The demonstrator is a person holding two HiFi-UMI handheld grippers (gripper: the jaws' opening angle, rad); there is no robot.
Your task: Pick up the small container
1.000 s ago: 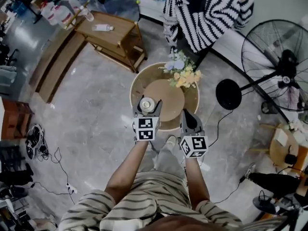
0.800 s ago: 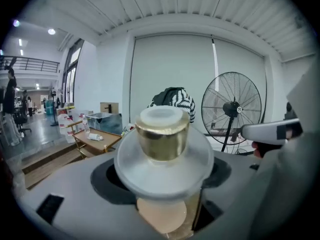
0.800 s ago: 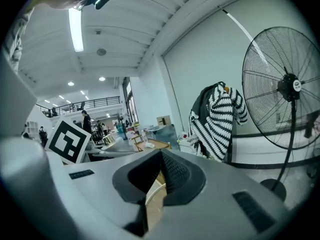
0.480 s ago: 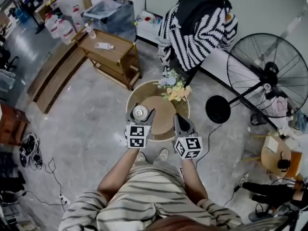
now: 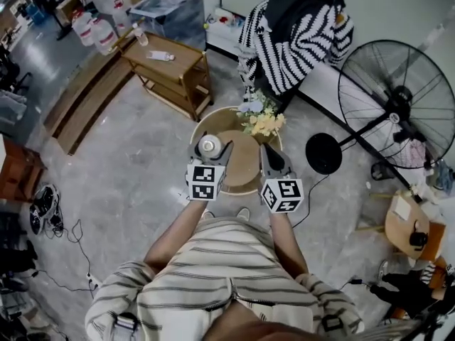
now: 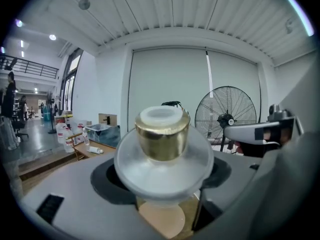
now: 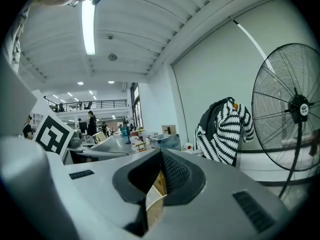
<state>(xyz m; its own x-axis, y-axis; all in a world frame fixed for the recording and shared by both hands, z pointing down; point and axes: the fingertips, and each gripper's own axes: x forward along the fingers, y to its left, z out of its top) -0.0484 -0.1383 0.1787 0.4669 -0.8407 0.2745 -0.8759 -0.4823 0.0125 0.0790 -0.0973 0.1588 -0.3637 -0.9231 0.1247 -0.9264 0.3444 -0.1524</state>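
Observation:
The small container [image 5: 208, 146] is a clear round jar with a gold cap and a white top. My left gripper [image 5: 209, 150] is shut on it and holds it in the air above the round wooden table [image 5: 207, 121]. In the left gripper view the jar [image 6: 162, 144] fills the space between the dark pads [image 6: 106, 176], upright and pressed on both sides, with the left gripper [image 6: 162, 181] around its base. My right gripper [image 5: 271, 158] hovers beside it on the right with nothing in it. In the right gripper view the right gripper [image 7: 160, 176] has its jaws meeting at the tips.
A bunch of flowers [image 5: 261, 121] stands at the table's far edge. Behind it a black-and-white striped garment [image 5: 291, 34] hangs over a stand. A large floor fan [image 5: 398, 101] is to the right, a wooden cart [image 5: 167, 66] to the far left, and cables lie on the floor.
Both grippers have risen away from the round table, closer to the head camera. The left one has kept its hold on the jar. The right one has stayed closed.

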